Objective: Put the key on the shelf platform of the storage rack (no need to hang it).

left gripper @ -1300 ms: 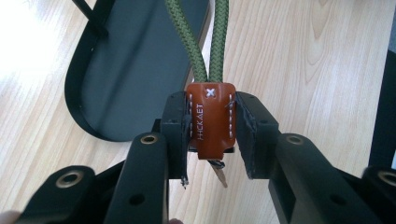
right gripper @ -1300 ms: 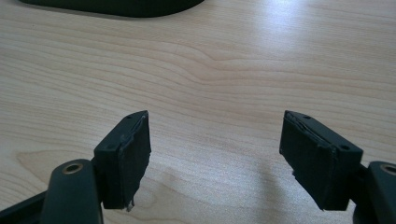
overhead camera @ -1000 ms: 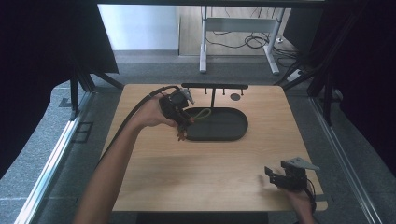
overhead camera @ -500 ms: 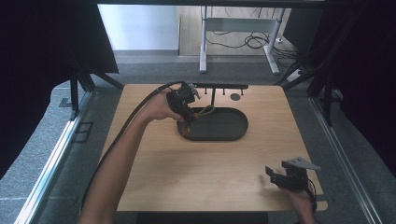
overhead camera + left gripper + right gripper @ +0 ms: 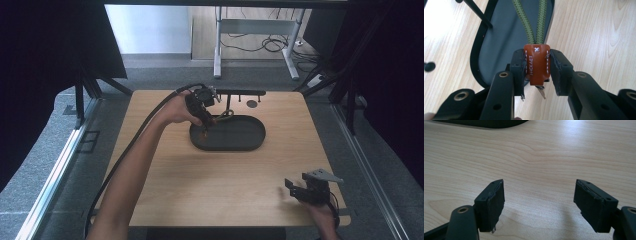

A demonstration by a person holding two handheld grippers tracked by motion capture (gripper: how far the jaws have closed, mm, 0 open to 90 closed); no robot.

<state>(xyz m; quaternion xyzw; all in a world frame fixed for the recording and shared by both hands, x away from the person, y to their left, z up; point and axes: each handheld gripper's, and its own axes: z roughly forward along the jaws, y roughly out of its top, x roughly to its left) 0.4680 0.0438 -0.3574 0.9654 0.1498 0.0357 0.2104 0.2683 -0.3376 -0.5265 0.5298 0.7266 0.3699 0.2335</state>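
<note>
A keychain hangs in my left gripper, which is shut on its brown leather tag with white stitching. The tag's olive-green cord loop runs away from the jaws over a dark oval tray. A bit of metal pokes out under the tag. I hold this gripper above the tray's back left end, close to a black peg rack. My right gripper rests open near the table's front right corner, with bare wood between its jaws.
The wooden table has a small dark round hole at the back. One thin black rod of the rack crosses beside the tray. The tray's rim lies far ahead of the right gripper. Dark curtains flank the table.
My left gripper has moved right and toward the back, from the tray's left side to above its back left end, still holding the keychain. The right gripper has stayed put.
</note>
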